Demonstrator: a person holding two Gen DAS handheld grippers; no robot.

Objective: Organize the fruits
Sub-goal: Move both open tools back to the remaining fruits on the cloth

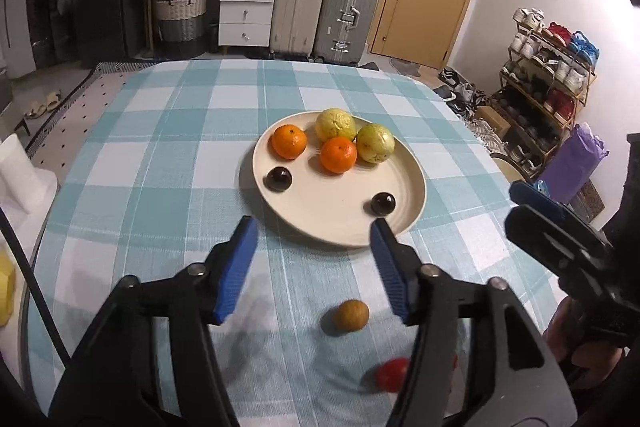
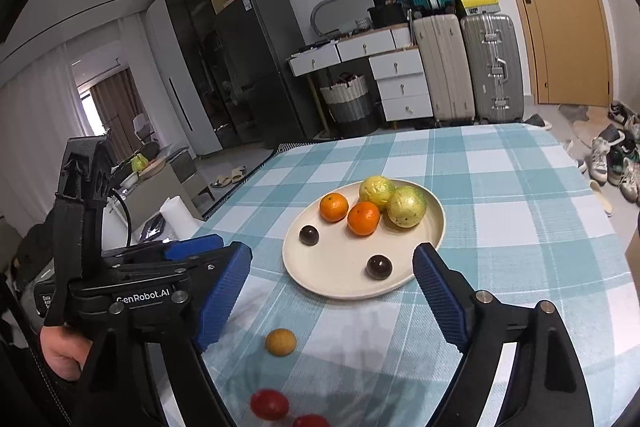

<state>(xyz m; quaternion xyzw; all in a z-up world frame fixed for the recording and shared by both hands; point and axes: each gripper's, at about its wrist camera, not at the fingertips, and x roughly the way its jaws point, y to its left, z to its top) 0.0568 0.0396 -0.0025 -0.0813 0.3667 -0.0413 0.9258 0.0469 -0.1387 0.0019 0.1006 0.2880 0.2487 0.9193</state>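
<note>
Plate (image 1: pixel 400 227) carries two oranges, two yellow-green fruits, two dark plums, sorted in like pairs; judged mostly organized. Left gripper (image 1: pixel 314 233): jaws apart, empty. Right gripper (image 2: pixel 332 267): jaws wide, empty. Brown round fruit (image 1: pixel 351 315) and red tomatoes (image 2: pixel 269 404) on checked cloth, near plate, unobstructed
</note>
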